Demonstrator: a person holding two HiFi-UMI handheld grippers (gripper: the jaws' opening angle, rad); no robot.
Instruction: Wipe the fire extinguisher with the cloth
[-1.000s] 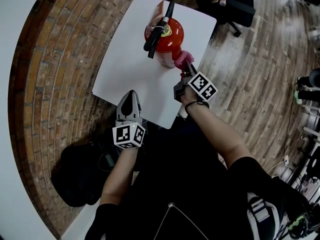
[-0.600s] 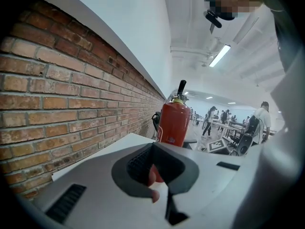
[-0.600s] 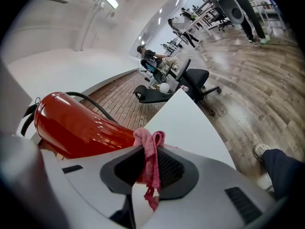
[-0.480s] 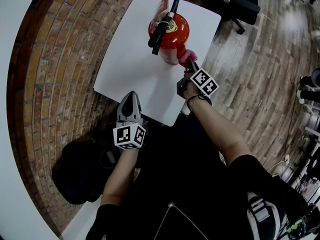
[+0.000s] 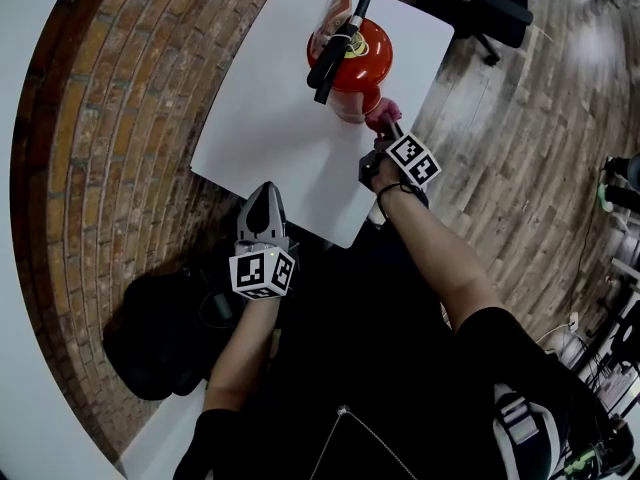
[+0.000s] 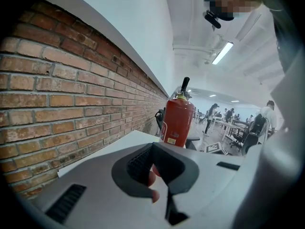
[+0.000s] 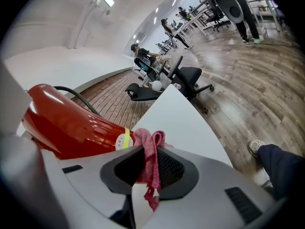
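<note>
The fire extinguisher (image 5: 352, 60) stands upright near the far right corner of the bench (image 5: 255, 118), close to its right edge. The pink cloth (image 5: 381, 117), pinched in the right gripper (image 5: 386, 134), lies against its lower side, probably to rub the shell. The left gripper (image 5: 264, 200), pressed together and empty, hangs at the near edge, with open bench to the extinguisher's left.

The table (image 5: 262, 118) lies open left of the fire extinguisher (image 5: 358, 60).

A white counter (image 5: 268, 108) is standing beside a red brick wall (image 6: 71, 94) on a wooden plank floor (image 7: 248, 80). Strip lights (image 6: 223, 53) are glowing overhead, and a black office chair (image 7: 190, 75) is sitting beyond.
</note>
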